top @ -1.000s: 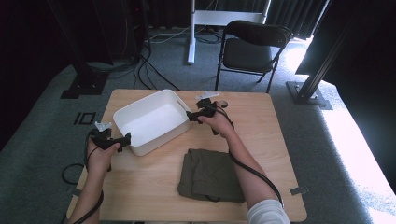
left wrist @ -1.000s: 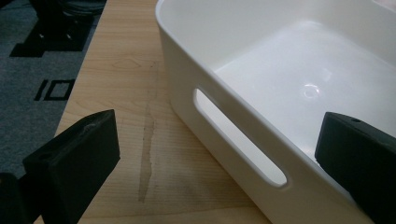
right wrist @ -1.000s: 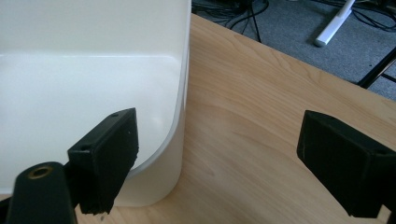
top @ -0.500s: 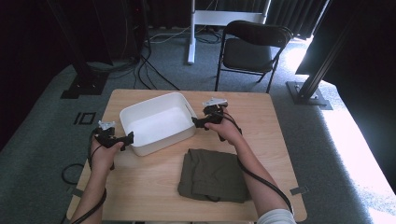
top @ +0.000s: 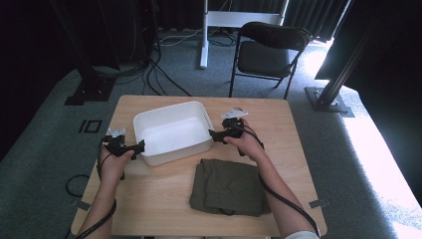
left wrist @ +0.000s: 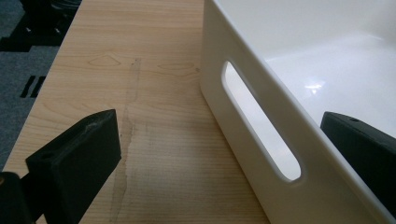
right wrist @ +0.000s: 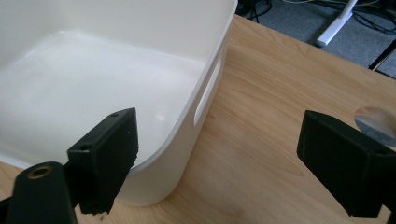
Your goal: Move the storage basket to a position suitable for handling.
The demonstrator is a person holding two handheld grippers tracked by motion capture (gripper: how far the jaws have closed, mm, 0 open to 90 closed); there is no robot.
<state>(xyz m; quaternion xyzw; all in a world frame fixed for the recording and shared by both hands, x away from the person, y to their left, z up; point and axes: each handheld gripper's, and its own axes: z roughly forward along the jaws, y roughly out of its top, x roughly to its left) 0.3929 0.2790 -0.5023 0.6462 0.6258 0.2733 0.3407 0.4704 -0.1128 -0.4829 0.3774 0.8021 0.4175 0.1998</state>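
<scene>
We have the white bin (top: 172, 132) sitting on the counter (top: 149, 199), toward its far left, with the folded olive cloth (top: 229, 186) lying just near and right of it. Our left gripper (top: 130, 148) is at the bin's left end and our right gripper (top: 215, 135) at its right end, each with its fingers (left wrist: 77, 158) spread apart, straddling the end wall with one finger (right wrist: 105, 154) over the inside and the other outside; nothing is clamped yet.

From here we judge the main risk to be an uneven grip. In the left gripper view the wall runs off-centre between the fingers, close to the right one, so closing now could nudge the bin sideways before both pads bite. The walls look smooth and glossy, and they slope, so a pinch high on the rim could slip off upward once we lift. Each end has a slot handle (left wrist: 259, 123); a finger catching in the slot edge could tilt the bin rather than hold it.

If one side closes before the other, the bin may pivot on the counter and swing its near corner into the cloth. Lifting with the two hands at different heights would tip it. The right cable (top: 278, 196) lies across the cloth's right edge, and a sharp pull could drag the cloth out of its fold.
</scene>
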